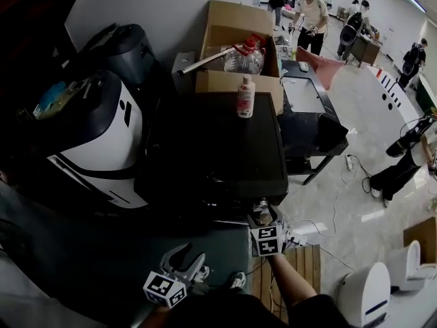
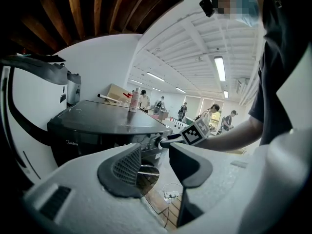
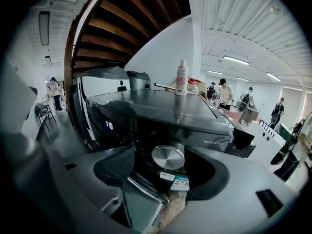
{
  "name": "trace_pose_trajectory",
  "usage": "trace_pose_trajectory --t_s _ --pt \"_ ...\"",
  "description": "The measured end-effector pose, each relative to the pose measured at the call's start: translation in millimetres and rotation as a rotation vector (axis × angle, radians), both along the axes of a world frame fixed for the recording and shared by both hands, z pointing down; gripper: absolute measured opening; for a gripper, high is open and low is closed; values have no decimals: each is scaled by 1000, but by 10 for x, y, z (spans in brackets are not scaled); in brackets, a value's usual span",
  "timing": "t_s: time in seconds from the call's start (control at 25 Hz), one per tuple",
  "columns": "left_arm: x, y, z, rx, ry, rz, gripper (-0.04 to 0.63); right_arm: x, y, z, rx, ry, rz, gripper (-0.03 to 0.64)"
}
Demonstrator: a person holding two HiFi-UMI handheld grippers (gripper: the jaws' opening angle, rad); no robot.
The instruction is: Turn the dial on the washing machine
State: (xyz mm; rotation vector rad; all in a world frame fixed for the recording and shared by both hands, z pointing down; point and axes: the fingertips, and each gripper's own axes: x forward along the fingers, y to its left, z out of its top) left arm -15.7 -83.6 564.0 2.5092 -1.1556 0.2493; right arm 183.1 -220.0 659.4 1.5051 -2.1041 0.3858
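Observation:
The black washing machine (image 1: 205, 149) stands in front of me, and its round silver dial (image 3: 168, 155) sits on the front panel. My right gripper (image 3: 162, 167) is up against that panel with the dial between its jaws. The jaws stand wider than the dial, with a clear gap on the left side, so the gripper is open. In the head view the right gripper (image 1: 263, 214) is at the machine's front right corner. My left gripper (image 1: 190, 257) hangs lower and to the left, away from the machine, open with nothing between its jaws (image 2: 155, 167).
A white and pink bottle (image 1: 246, 96) stands on the machine's lid near the back. Behind it is an open cardboard box (image 1: 239, 39). A white and black appliance (image 1: 102, 142) is close on the left. A wooden pallet (image 1: 300, 265) lies on the floor by my right arm. People stand far back.

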Motion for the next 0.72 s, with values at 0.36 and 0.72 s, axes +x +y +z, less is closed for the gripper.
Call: trace_pose_trajectory --t_s 0.36,0.72 --pt "-70 -22 23 -8 0 -14 175 -50 -44 128 -15 54 -17 318" --pt "-98 17 50 -13 -3 -14 175 22 -44 249 -71 1 23 334"
